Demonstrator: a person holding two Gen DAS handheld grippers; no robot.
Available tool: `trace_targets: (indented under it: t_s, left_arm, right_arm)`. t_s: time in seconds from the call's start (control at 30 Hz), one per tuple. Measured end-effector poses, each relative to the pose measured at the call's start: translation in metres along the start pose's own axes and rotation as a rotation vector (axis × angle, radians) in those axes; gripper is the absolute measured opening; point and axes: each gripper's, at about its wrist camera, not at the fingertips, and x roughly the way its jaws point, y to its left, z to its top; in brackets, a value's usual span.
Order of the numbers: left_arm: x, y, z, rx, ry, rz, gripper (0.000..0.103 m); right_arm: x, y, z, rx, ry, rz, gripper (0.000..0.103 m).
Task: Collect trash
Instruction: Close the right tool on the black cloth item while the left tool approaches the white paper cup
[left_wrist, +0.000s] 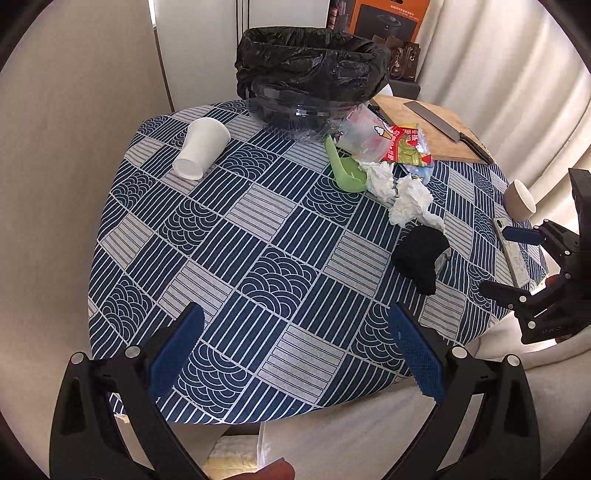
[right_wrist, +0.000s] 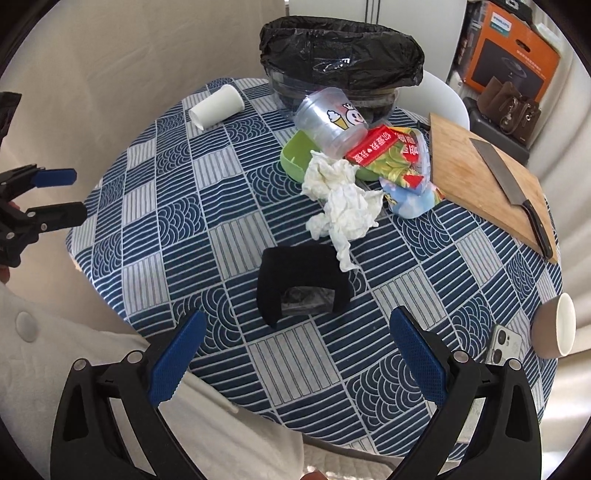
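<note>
Hovering over the near edge of a round table (left_wrist: 122, 229) covered in a blue and white patterned cloth, the left gripper (left_wrist: 295, 354) had its blue-padded fingers spread wide apart with nothing between them. The right gripper (right_wrist: 295, 354) hung the same way above its side of the table, fingers apart and empty, pointing toward a black sock (right_wrist: 299, 280) that lay draped over a crinkled clear wrapper (right_wrist: 308, 301). Just beyond the sock sat crumpled white tissues (right_wrist: 341, 201), touching a green dish (right_wrist: 295, 153), a clear plastic cup (right_wrist: 330, 120) with a cartoon print lying on its side, and a red and green snack bag (right_wrist: 391, 155). Behind that heap, at the far edge, stood a bin (right_wrist: 340, 62) lined with a black bag. A white paper cup (left_wrist: 201, 147) lay tipped over on the far left of the table, well apart from the heap. On the right, a cleaver (right_wrist: 513, 192) rested on a wooden cutting board (right_wrist: 461, 166), and nearer the edge a small bowl (right_wrist: 554, 325) lay on its side beside a phone (right_wrist: 502, 341).
</note>
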Motion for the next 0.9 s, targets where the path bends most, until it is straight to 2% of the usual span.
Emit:
trace_targets:
  t_s: [0.1, 0.23, 0.33, 0.53, 0.9]
  left_arm:
    - [0.001, 0.015, -0.001, -0.018, 0.014, 0.009, 0.097]
    - [0.005, 0.030, 0.000, -0.019, 0.020, 0.015, 0.097]
    - [0.010, 0.041, 0.002, 0.004, 0.035, 0.004, 0.097]
    - [0.019, 0.060, 0.008, 0.071, 0.052, 0.041, 0.097]
    - [0.042, 0.087, 0.022, 0.093, 0.107, 0.019, 0.097]
  right_arm:
    - [0.014, 0.003, 0.004, 0.018, 0.022, 0.018, 0.095]
    - [0.033, 0.006, 0.007, 0.028, 0.053, -0.006, 0.095]
    - [0.045, 0.006, 0.007, 0.030, 0.070, -0.030, 0.095]
    - [0.061, 0.003, 0.007, 0.058, 0.098, -0.058, 0.095]
    - [0.091, -0.004, 0.006, 0.113, 0.138, -0.080, 0.095]
